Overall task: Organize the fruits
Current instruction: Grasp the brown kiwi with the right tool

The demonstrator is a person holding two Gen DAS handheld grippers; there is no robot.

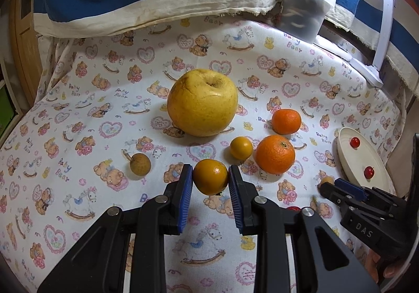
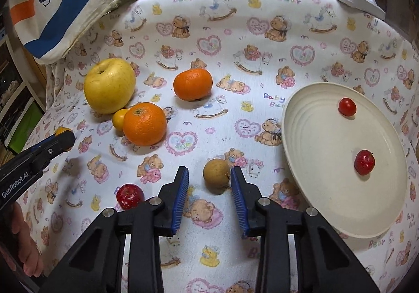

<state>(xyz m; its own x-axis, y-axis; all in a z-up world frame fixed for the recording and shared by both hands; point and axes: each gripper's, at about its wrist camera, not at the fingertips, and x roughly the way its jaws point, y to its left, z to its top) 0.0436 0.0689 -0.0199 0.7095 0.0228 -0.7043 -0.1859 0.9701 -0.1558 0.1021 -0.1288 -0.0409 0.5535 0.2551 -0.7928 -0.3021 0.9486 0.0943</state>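
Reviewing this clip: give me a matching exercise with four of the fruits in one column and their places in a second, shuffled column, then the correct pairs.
Things:
1. small yellow-orange round fruit
2. small brown round fruit
3. two small red fruits
4. large yellow apple

Places:
A. on the cream round plate
B. clamped between the pads of the left gripper
C. on the printed cloth, far left, by the striped fabric
D. on the cloth between the fingers of the right gripper, touching one pad only

Pairs: 1-B, 2-D, 3-A, 4-C
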